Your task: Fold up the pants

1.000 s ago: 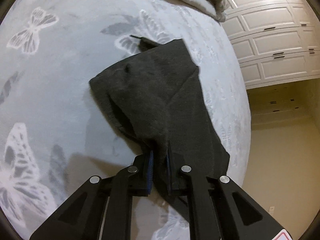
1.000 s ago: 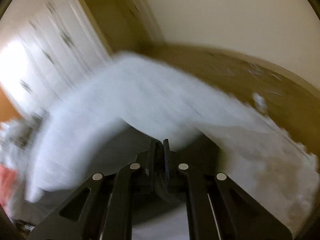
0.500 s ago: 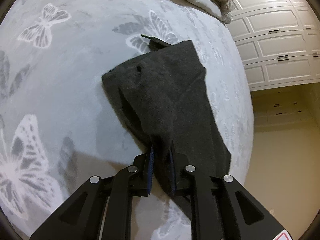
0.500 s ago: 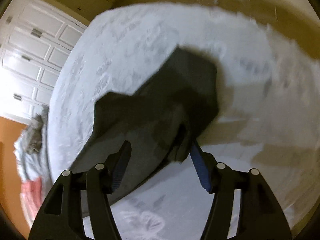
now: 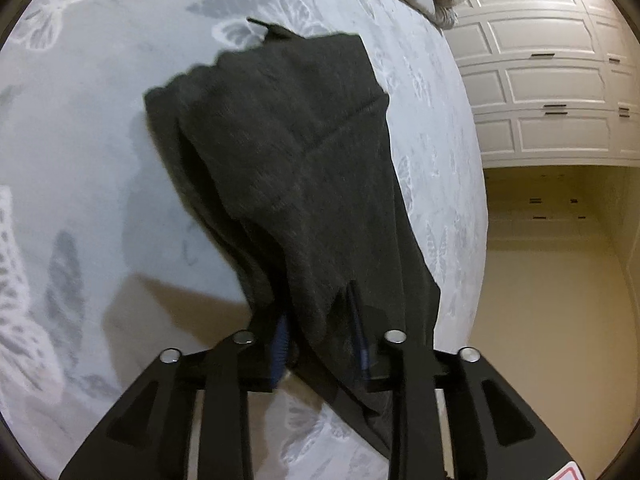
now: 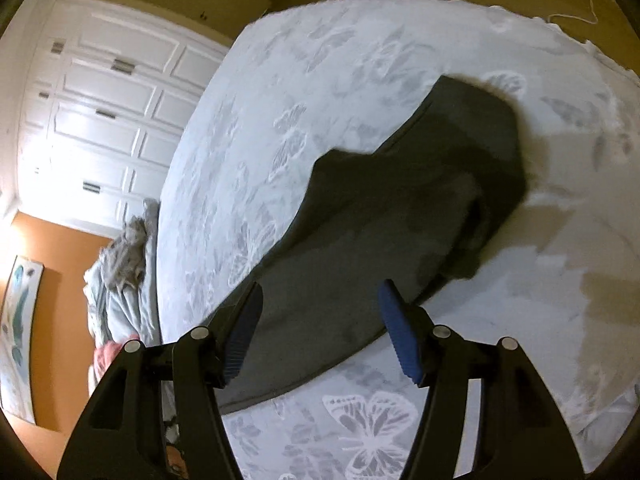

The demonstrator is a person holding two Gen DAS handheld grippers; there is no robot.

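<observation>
1. Pants (image 5: 288,168): dark charcoal, coarse knit, folded into a tapering slab on the bed (image 5: 80,160).
2. Bed cover: pale grey, plush, butterfly pattern.
3. Left gripper (image 5: 320,320): jaws just opening, cloth loose between the blue ribbed pads.
4. Right gripper (image 6: 320,320): jaws apart, empty, above the pants (image 6: 400,208).

the pants (image 5: 288,168) lie folded on the bed (image 5: 88,128) near its side edge, with bundled bedding (image 6: 124,264) heaped at the bed's far end.
</observation>
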